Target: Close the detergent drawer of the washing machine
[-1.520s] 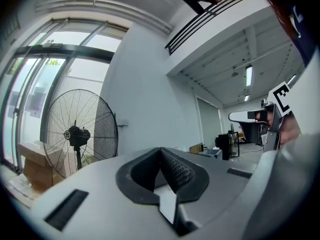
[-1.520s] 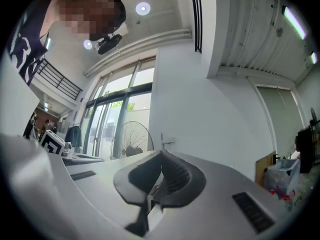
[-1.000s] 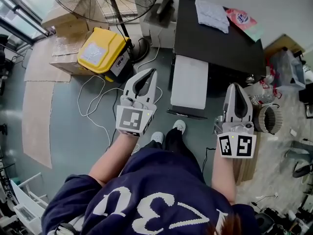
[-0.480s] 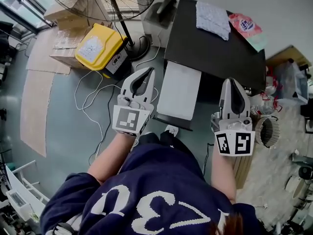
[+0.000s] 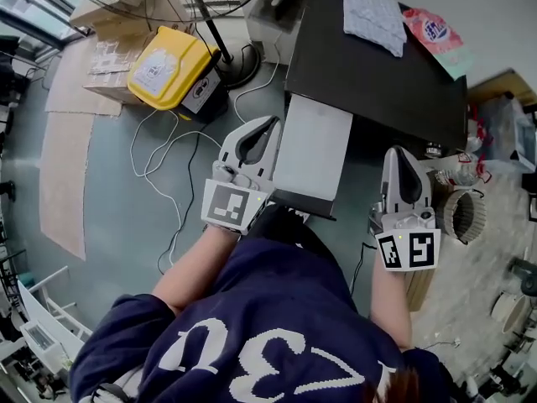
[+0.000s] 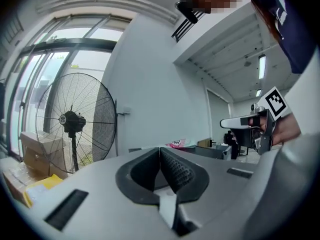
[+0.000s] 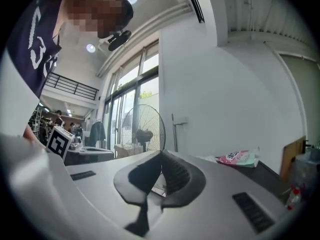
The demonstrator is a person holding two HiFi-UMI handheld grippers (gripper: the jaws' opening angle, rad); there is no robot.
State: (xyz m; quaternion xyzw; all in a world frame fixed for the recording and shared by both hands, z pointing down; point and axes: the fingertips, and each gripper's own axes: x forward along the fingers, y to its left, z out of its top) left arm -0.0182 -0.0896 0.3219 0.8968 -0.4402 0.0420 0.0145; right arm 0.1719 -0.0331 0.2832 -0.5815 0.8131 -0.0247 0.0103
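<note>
Now the drawer juts out just beside the left tool, the right tool farther off. Both are closed, empty.

At washing machine front: left gripper, right gripper.

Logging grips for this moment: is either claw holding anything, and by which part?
Nothing is held: the left claw and the right claw are both shut and empty.
</note>
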